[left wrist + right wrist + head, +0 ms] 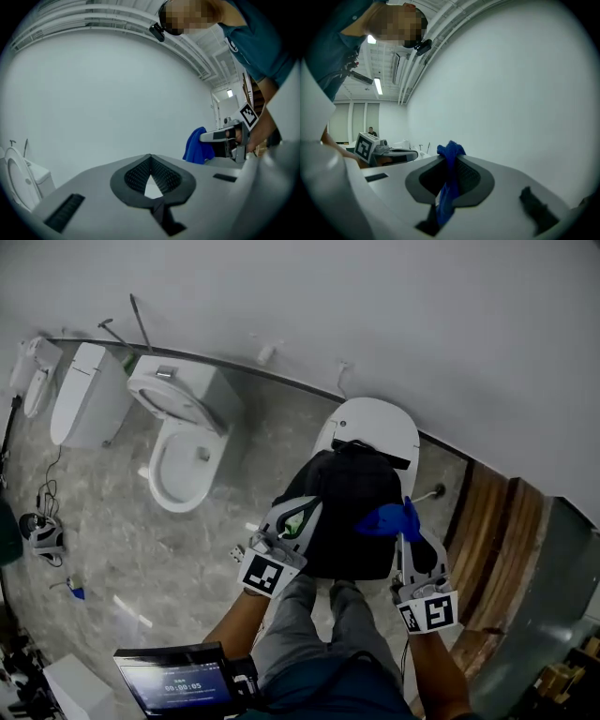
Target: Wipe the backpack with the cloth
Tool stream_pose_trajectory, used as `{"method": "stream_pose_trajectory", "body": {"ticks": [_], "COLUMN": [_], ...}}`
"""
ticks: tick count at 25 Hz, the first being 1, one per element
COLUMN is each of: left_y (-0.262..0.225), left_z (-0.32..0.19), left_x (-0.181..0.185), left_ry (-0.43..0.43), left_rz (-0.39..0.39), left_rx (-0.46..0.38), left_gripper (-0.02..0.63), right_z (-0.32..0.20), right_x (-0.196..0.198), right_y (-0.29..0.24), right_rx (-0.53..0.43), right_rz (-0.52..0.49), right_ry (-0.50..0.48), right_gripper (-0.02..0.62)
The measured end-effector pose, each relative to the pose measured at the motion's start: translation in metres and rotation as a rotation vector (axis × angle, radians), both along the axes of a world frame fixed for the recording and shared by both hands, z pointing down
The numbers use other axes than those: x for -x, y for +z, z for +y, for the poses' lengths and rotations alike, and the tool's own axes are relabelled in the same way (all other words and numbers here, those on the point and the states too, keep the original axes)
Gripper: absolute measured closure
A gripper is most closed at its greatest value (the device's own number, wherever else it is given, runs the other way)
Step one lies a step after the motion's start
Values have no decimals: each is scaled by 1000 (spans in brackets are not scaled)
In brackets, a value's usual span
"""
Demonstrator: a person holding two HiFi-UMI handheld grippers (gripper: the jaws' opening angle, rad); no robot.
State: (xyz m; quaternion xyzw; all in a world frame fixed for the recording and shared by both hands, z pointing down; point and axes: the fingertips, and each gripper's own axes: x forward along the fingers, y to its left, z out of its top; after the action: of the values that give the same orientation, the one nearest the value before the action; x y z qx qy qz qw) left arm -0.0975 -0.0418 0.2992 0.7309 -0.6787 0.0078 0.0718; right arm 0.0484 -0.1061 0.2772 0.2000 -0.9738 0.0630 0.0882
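Over one backpack (349, 493), one cloth (382, 519) gripped by right gripper (450, 161); left gripper (150, 158) jaws clenched.

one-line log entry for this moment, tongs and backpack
left tongs: shut, empty | right tongs: shut on blue cloth | backpack: on toilet | wipe contact: unclear

Head view: from high above, facing steeply down on backpack (352, 512) atop white toilet (380, 418); left gripper (307, 509) and right gripper (409, 514) low in frame.
Left gripper view: close over own jaws, facing roughly level at white wall (117, 84); right gripper with cloth (194, 146) at right.
Right gripper view: faces same wall; left gripper at left.
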Motion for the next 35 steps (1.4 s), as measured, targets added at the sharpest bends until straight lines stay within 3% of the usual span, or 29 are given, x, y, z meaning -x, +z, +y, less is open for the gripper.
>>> {"method": "stream_pose_trajectory", "body": {"ticks": [4,7,15,19,22,24,28,30,32,35], "left_y": [45,81,164,206,240,261,297,314,328,335], "left_z": [-13,-20,-25,-19,-5,11,44,59,74,86], "left_x": [27,49,84,95,102,102,103,104,104,102], "left_ry": [9,-16,-86,-143,-189,-222,-280,-310,-338,-358], "left_rz": [6,11,15,63,96,121,147,170,196,218], "left_rx": [42,75,148,170,207,239,302,333,356,367], "left_gripper": [603,603,603,603,603,603,603,603,603,603], "right_z": [-18,-24,-16,-12,-6,20,104,119,111,74], "right_x": [40,79,175,208,219,221,203,190,194,219], "right_y": [39,71,165,249,321,348,373,387,393,397], "right_rx": [-2,-19,-179,-271,-319,-381,-617,-732,-766,-776], "right_rz": [31,80,403,622,820,880,987,1067,1123,1243], "right_ry": [17,-35,-443,-623,-708,-799,-1090,-1183,-1203,-1138], "right_gripper": [569,569,569,569,569,569,569,569,569,568]}}
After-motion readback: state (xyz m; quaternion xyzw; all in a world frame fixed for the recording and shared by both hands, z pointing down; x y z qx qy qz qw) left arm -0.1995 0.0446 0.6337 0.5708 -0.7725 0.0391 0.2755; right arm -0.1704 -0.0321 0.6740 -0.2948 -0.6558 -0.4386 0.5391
